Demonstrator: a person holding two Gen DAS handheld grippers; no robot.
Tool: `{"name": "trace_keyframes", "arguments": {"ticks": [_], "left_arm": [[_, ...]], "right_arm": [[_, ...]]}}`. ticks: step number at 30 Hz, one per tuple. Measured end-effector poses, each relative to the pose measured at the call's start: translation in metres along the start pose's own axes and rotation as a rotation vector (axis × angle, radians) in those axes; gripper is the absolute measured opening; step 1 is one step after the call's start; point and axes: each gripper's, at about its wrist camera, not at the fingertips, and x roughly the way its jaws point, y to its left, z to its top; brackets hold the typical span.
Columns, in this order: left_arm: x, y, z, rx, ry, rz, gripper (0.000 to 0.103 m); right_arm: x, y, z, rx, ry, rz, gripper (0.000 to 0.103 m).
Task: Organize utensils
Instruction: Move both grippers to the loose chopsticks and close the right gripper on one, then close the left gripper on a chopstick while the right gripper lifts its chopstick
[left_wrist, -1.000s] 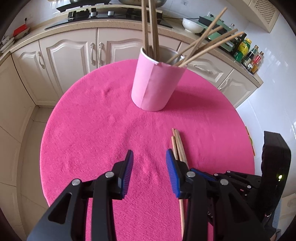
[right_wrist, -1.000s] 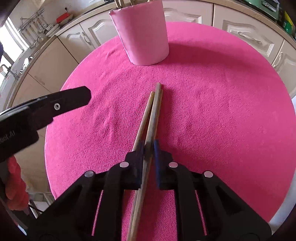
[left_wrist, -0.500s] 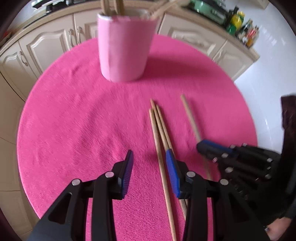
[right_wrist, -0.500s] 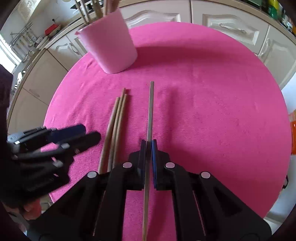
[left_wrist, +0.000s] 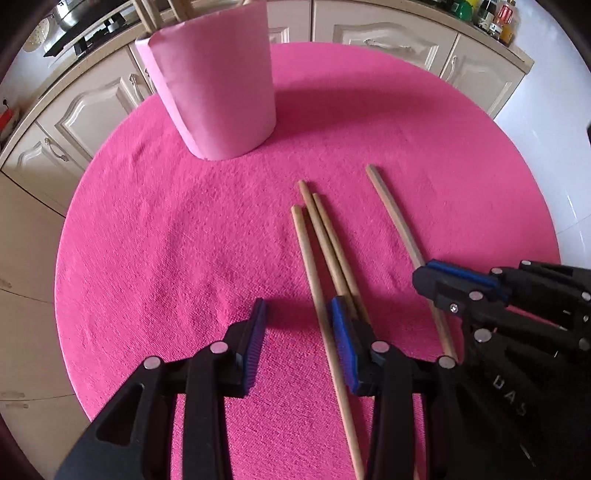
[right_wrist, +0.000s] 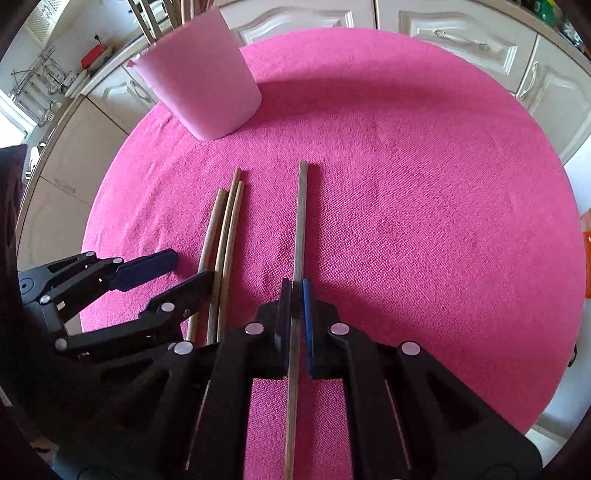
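A pink cup (left_wrist: 221, 85) (right_wrist: 199, 85) with several chopsticks in it stands at the far side of the round pink table (left_wrist: 147, 240). Three wooden chopsticks (left_wrist: 314, 240) (right_wrist: 225, 229) lie side by side on the cloth. My left gripper (left_wrist: 297, 325) (right_wrist: 192, 267) hangs low over them with its jaws closing. The leftmost stick lies between the jaws, close to the right pad (left_wrist: 341, 332), and neither pad presses on it. My right gripper (right_wrist: 295, 295) (left_wrist: 424, 277) is shut on a single chopstick (right_wrist: 301, 221) (left_wrist: 395, 218), held apart to the right.
Cream kitchen cabinets (left_wrist: 388, 33) ring the table at the back. Bottles (left_wrist: 495, 18) stand on the counter at the far right, a stove (left_wrist: 92, 33) at the far left. The table's edge drops to white floor (left_wrist: 546, 129) on the right.
My left gripper has come down and across to the three chopsticks, and its jaws have narrowed a little. My right gripper drew one chopstick away to the right, then stayed still.
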Motion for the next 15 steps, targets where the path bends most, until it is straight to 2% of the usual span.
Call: {"name": "trace_keyframes", "arguments": {"ticks": [4, 6, 9, 15], "left_arm": [[-0.001, 0.010, 0.005, -0.048, 0.007, -0.016, 0.012], [-0.001, 0.016, 0.003, -0.078, 0.009, -0.033, 0.007], [-0.005, 0.030, 0.001, -0.110, -0.006, -0.054, 0.006], [-0.023, 0.037, 0.002, -0.135, -0.092, -0.063, 0.006]], "right_arm": [[0.004, 0.000, 0.011, -0.004, 0.058, 0.000, 0.006], [0.005, 0.003, 0.015, -0.005, 0.076, -0.010, 0.006], [0.008, 0.011, 0.020, -0.011, 0.089, -0.048, 0.007], [0.011, 0.029, 0.024, -0.049, 0.097, -0.123, 0.007]]}}
